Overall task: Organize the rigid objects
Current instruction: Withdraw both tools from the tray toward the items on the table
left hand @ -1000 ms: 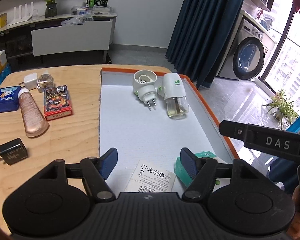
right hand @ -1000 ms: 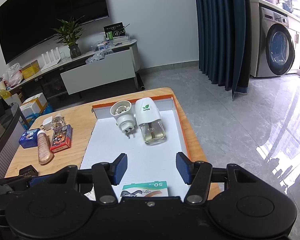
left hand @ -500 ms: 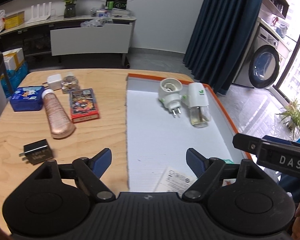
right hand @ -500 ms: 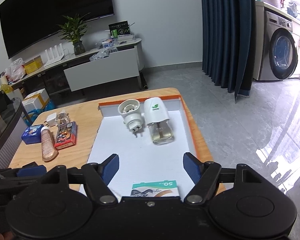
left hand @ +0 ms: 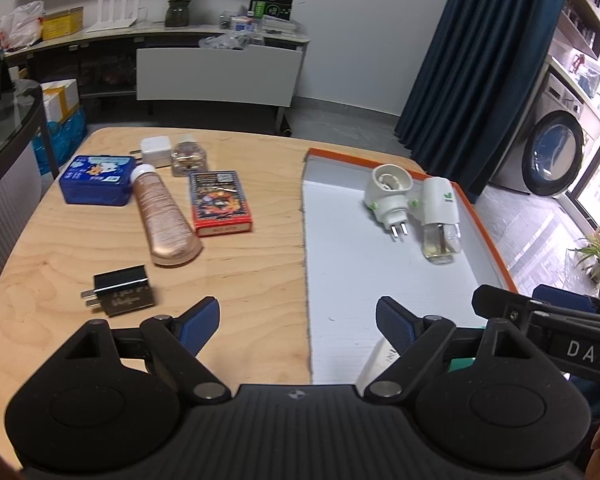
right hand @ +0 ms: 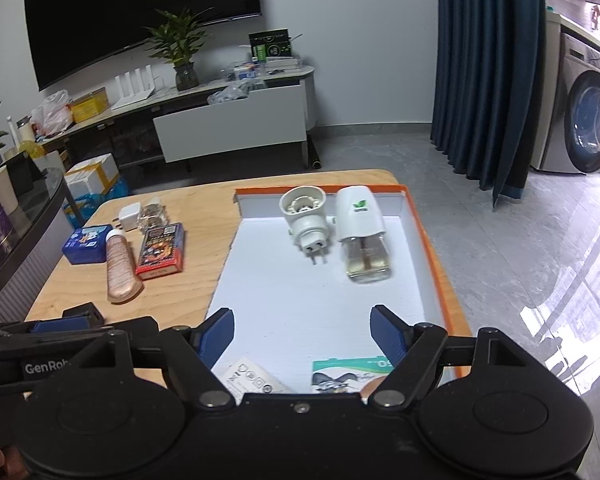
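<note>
Tray [right hand: 432, 240] holds plug adapter [right hand: 306, 220], refill bottle [right hand: 360, 232] and two packets; both hand-held grippers opening, empty.

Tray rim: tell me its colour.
Orange; the tray rim shows best in the right wrist view.

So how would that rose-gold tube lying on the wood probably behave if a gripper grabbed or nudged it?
The rose-gold tube tapers from a round white cap to a flat crimped end, so it would likely give under the pads rather than stay stiff. Its glossy skin looks somewhat slippery. Lying flat on the table, a sideways push would probably make it pivot rather than roll freely.
</note>
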`<state>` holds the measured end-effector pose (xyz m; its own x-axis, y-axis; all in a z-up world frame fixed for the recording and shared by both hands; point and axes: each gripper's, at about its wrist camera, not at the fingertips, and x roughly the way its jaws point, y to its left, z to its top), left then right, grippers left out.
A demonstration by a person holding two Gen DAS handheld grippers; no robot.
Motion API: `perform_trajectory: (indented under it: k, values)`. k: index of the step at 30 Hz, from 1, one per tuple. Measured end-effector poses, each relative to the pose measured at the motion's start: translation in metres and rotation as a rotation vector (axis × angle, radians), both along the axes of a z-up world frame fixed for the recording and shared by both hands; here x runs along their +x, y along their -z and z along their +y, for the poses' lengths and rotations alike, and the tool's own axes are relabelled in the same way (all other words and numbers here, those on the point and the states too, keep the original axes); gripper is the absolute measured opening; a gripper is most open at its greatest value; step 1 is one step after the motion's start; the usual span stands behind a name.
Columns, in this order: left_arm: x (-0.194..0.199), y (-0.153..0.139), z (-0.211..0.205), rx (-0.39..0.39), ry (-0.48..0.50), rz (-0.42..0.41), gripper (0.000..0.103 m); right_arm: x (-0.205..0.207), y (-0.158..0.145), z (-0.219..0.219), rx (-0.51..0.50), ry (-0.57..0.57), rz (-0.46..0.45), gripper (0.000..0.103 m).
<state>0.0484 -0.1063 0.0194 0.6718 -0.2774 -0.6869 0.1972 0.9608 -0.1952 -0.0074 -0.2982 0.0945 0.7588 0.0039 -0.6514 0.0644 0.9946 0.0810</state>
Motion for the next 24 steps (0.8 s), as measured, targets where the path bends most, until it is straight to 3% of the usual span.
perform_trajectory:
  k: [20, 24]
  values:
    - [0.005, 0.009, 0.052, -0.005, -0.109, 0.013, 0.088, 0.015, 0.008, 0.044, -0.026, -0.098, 0.032, 0.089]
    - [0.004, 0.016, 0.073, -0.001, -0.146, 0.004, 0.093, 0.017, 0.009, 0.050, -0.031, -0.110, 0.036, 0.090]
